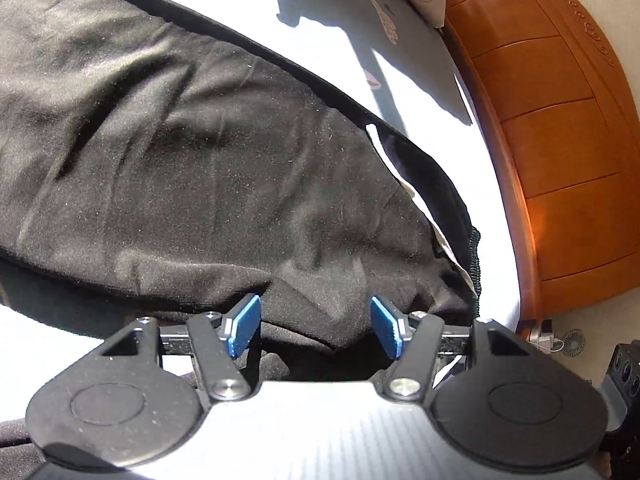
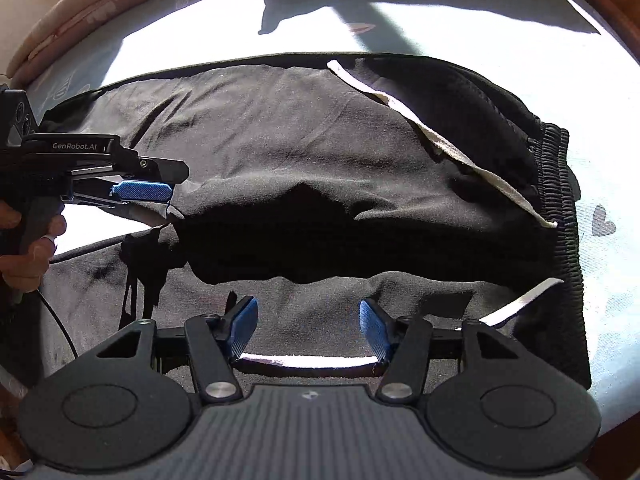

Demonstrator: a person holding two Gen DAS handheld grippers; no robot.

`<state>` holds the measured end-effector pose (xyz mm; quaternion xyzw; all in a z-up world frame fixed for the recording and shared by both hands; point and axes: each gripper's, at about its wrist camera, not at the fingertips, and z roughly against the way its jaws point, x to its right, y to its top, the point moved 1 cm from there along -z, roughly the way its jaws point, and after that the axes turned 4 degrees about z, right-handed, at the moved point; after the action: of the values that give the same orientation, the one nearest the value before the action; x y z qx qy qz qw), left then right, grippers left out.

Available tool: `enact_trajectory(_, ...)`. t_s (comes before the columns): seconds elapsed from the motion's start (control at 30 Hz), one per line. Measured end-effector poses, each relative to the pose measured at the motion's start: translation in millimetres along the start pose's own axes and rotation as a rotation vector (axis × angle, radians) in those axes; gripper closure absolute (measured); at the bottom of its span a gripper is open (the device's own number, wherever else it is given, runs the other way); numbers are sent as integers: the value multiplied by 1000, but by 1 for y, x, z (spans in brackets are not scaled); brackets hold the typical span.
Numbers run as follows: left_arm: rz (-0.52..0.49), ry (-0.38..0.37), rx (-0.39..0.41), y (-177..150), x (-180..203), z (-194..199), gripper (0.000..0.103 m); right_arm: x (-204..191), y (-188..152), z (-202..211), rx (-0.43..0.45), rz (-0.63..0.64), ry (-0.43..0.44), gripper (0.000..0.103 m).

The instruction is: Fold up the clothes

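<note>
While black trousers (image 2: pixel 304 152) lie beneath, both grippers' fingers (image 2: pixel 246 320) stand apart, holding nothing.

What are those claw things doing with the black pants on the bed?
A person is folding black pants spread on a bed, holding a gripper in each hand. The pants already lie doubled over, elastic waistband on the right. The left gripper is at the fold's edge, the right gripper hovers over the near side; both jaws look open, pinching nothing yet.

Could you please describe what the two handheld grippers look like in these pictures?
Both are black, with blue ribbed pads on two fingers and round black discs at the base. The left gripper bears white GenRobot.AI lettering and trails a thin black cable. The right gripper has a grey ridged body.
</note>
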<state>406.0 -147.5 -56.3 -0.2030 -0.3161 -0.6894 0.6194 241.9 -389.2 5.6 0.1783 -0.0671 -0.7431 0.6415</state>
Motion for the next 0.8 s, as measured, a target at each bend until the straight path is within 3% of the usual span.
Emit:
enact_trajectory(0.13,-73,59,109,24,13,3,44,11,-10,-2,6,-43,16,41)
enact_trajectory(0.3,-38,53,105,40,14,18,42,11,-11,-3,12,-66,50,41)
enact_trajectory(0.53,126,35,-34,-27,-6,24,42,7,-8,-13,0,-62,78,41)
enact_trajectory(0.8,308,-27,112,-23,-42,7,42,-14,0,-25,-24,-30,102,41)
